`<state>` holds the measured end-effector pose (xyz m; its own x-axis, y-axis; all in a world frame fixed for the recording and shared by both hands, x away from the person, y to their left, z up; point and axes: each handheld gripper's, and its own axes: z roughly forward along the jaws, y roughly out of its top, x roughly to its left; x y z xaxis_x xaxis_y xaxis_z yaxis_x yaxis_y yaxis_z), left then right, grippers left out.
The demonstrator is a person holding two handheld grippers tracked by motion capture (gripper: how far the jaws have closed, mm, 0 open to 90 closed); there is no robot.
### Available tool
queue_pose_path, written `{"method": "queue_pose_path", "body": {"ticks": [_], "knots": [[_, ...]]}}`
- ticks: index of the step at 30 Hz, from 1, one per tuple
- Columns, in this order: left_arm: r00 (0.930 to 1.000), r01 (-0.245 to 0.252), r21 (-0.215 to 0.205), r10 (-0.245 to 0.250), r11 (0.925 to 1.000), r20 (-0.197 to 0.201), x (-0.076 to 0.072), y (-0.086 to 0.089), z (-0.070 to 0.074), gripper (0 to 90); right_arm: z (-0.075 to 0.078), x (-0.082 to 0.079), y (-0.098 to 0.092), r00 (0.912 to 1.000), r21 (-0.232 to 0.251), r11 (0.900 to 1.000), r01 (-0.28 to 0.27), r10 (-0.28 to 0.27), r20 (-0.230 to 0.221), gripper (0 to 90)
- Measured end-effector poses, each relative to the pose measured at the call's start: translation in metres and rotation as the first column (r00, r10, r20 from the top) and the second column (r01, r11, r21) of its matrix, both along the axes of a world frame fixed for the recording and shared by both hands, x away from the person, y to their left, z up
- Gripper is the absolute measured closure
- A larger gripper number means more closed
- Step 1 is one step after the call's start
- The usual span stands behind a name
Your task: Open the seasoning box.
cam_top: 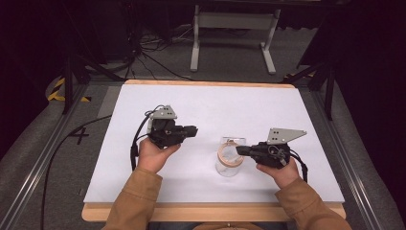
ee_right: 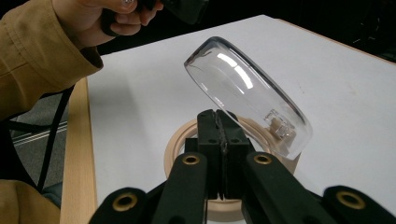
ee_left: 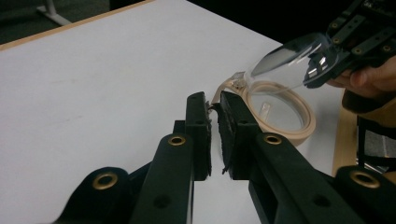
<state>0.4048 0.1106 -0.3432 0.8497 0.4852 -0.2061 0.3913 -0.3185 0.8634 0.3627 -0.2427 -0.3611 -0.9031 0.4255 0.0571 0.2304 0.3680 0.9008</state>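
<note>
Right gripper view: right gripper (ee_right: 223, 126) jaws tight on clear lid's (ee_right: 247, 95) rim (tan ring (ee_right: 180, 144) below), left gripper (ee_left: 214, 122) jaws narrow, empty.

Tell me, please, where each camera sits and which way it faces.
High view: above the person's side, looking forward and down on the table; both forearms, left gripper and right gripper show.
Left gripper view: rides that gripper, looks along its fingers toward the clear lid.
Right gripper view: looks along its fingers, shut on the lid.
Shared: all three show the lid.
</note>
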Motion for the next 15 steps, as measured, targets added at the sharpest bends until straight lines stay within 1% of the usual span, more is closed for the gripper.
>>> {"method": "queue_pose_path", "body": {"ticks": [2,3,4,5,6,8,9,10,12,13,14,15], "knots": [[0.9999,-0.014,0.000,0.014,0.9999,-0.010,-0.004,0.007,-0.001,81.8,0.001,0.003,0.000,1.0000,0.002,1.000,-0.002,0.002,0.002,89.6],[0.9998,-0.020,-0.003,0.020,0.9998,-0.004,-0.004,0.009,-0.001,81.7,0.001,0.004,0.000,1.0000,0.002,1.000,-0.003,0.003,0.007,89.6],[0.9995,-0.030,-0.008,0.030,0.9995,-0.010,-0.005,0.012,-0.002,81.6,0.001,0.005,0.000,1.0000,0.002,1.000,-0.003,0.003,0.004,89.6],[0.9995,-0.031,0.002,0.031,0.9995,-0.005,-0.005,0.015,-0.002,81.5,0.002,0.007,0.000,1.0000,0.003,1.000,-0.004,0.004,0.007,89.6],[0.9991,-0.042,-0.009,0.042,0.9991,-0.012,-0.006,0.017,-0.003,81.5,0.002,0.008,-0.001,1.0000,0.004,1.000,-0.002,0.002,0.005,89.6],[0.9985,-0.053,-0.009,0.052,0.9986,-0.016,-0.008,0.021,-0.003,81.4,0.002,0.011,-0.001,1.0000,0.011,1.000,0.000,0.000,0.007,89.6],[0.9983,-0.053,0.001,0.053,0.9986,-0.022,-0.009,0.023,-0.003,81.2,0.003,0.013,-0.002,1.0000,0.013,1.000,0.003,-0.003,0.004,89.6],[0.9983,-0.057,-0.007,0.057,0.9984,-0.015,-0.009,0.024,-0.004,80.9,0.003,0.015,-0.002,1.0000,0.017,1.000,0.005,-0.005,0.006,89.6],[0.9979,-0.060,-0.011,0.059,0.9982,-0.025,-0.010,0.026,-0.006,79.3,0.003,0.018,-0.003,0.9999,0.018,1.000,0.009,-0.009,0.006,89.6],[0.9976,-0.060,-0.004,0.060,0.9982,-0.034,-0.010,0.028,-0.006,78.6,0.003,0.019,-0.003,0.9999,0.020,1.000,0.011,-0.011,0.007,89.7],[0.9975,-0.062,-0.010,0.061,0.9981,-0.036,-0.010,0.028,-0.008,78.5,0.003,0.021,-0.003,0.9999,0.020,1.000,0.014,-0.014,0.008,89.7],[0.9973,-0.064,0.004,0.064,0.9979,-0.035,-0.010,0.029,-0.009,78.4,0.003,0.022,-0.003,0.9998,0.020,1.000,0.019,-0.020,0.009,89.7]]}}
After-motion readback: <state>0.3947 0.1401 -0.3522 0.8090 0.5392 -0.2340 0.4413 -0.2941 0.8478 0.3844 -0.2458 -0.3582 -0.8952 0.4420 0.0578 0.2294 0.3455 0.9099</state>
